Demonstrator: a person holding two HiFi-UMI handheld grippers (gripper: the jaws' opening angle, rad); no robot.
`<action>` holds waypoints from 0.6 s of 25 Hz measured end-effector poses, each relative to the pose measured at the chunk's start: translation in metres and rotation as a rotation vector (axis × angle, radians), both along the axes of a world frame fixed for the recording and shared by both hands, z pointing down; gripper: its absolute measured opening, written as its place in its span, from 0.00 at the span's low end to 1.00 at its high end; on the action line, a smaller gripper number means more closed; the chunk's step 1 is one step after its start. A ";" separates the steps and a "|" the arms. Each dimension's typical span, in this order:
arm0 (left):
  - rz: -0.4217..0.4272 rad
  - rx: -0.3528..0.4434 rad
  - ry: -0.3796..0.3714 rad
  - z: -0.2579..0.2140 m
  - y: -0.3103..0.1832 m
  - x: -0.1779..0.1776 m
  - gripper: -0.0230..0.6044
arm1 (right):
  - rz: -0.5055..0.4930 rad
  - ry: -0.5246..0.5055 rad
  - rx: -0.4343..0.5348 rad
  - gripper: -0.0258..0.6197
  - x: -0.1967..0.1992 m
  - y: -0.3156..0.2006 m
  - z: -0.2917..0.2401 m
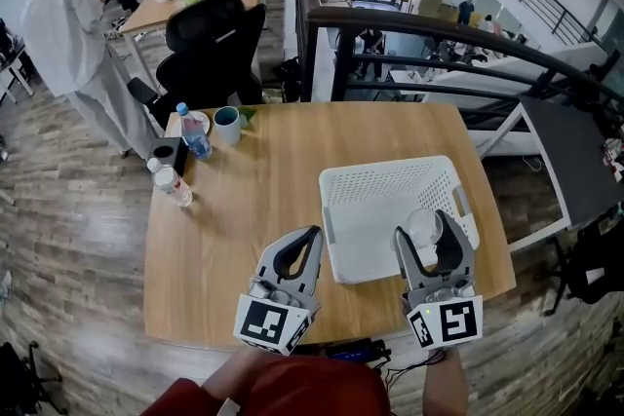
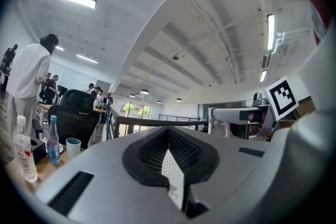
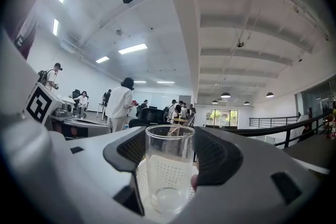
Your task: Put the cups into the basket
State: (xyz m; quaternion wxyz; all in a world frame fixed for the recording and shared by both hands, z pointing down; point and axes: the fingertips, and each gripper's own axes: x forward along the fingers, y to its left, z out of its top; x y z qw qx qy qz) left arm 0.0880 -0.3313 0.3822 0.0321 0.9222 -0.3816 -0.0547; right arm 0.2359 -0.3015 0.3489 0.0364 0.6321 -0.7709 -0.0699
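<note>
Right tongs (image 1: 426,231) are clamped on a clear glass cup (image 3: 168,168). The cup stands upright between the two dark pads, rim up, nothing inside it. Directly below and beyond those tongs sits the white perforated basket (image 1: 385,169), and its mesh shows straight through the glass. So the cup is inside the basket's outline, on the side nearest the right tongs. Whether its base touches the basket floor, I can't tell.

Over to the left tongs (image 1: 309,237): tips pressed together, nothing gripped, only a diamond-shaped gap between the pads. They hang over the wooden bench (image 1: 283,180), just to the left of the basket's near corner and level with the right tongs.

Far ahead of the left tongs, at the bench's back-left corner, there's a teal mug (image 1: 226,125). A blue-labelled water bottle (image 1: 194,132) is just beside it, and a second clear bottle (image 1: 174,182) sits a little nearer. A black office chair (image 1: 210,39) stands behind that corner.
</note>
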 end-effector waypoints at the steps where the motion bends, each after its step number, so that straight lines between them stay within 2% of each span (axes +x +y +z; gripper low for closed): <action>1: 0.000 0.002 0.000 0.000 -0.002 -0.002 0.05 | -0.007 0.005 -0.001 0.47 -0.002 -0.004 0.000; 15: -0.091 -0.023 -0.002 0.005 -0.019 0.000 0.05 | -0.170 0.107 -0.107 0.47 -0.013 -0.057 0.029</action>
